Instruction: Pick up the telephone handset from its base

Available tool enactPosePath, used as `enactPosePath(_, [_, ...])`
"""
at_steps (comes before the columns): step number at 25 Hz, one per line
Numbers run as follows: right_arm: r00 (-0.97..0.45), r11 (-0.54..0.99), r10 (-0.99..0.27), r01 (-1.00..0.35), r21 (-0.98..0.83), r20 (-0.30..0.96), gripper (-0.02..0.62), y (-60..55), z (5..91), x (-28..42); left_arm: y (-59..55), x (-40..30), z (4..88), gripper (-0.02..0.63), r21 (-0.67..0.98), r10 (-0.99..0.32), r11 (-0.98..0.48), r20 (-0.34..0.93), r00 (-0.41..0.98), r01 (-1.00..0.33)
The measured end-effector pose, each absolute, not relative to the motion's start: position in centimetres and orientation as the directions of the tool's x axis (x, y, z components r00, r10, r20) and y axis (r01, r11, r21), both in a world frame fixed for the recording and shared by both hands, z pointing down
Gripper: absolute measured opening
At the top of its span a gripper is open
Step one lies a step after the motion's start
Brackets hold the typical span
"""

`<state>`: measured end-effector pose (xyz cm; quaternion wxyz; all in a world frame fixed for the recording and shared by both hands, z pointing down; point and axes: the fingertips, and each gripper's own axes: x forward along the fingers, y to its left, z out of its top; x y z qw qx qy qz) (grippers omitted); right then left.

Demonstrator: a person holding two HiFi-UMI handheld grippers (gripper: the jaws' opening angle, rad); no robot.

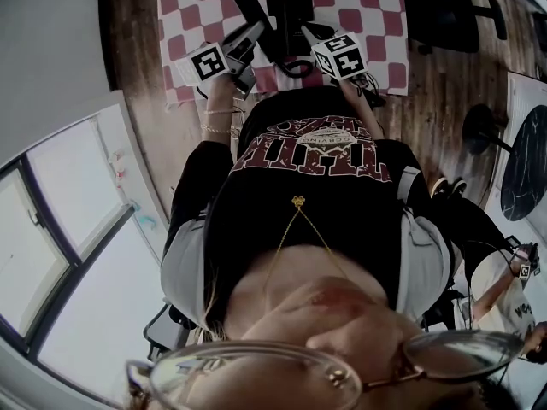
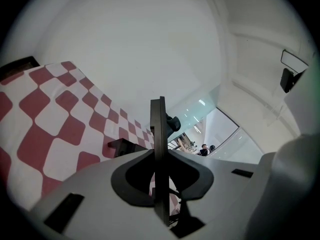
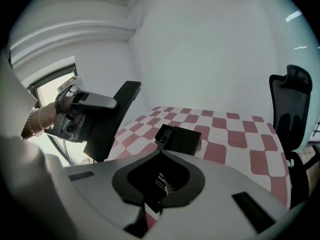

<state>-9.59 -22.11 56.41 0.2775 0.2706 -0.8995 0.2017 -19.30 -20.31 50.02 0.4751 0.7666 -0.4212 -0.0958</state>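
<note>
The black telephone (image 1: 289, 11) sits on a table with a red-and-white checked cloth (image 1: 376, 11); I cannot tell its handset apart from the base. In the right gripper view the telephone (image 3: 182, 140) is a dark box just beyond the mount. My left gripper (image 1: 250, 14) hovers at the telephone's left, its jaws pressed together as one thin black blade (image 2: 159, 109) with nothing seen between them. The right gripper view shows the left gripper (image 3: 129, 91) held by a hand. My right gripper (image 1: 306, 31) is at the telephone's right; its jaws are hidden by its own mount.
A black office chair (image 3: 292, 109) stands at the table's right side, also seen as the chair (image 1: 444, 11) on the wooden floor (image 1: 436, 101). A window (image 1: 60, 229) lies to the left. Another person (image 1: 513, 301) is at the lower right.
</note>
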Motion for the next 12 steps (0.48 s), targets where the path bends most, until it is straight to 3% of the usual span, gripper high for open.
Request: enactPosePath(12, [-0.713, 0.788, -0.361, -0.578, -0.212, 0.601, 0.02, -22.1, 56.2, -9.6, -20.2, -19.6, 46.8, 0.081, 0.82, -0.773, -0.221, 0.183, 0.608, -0.528])
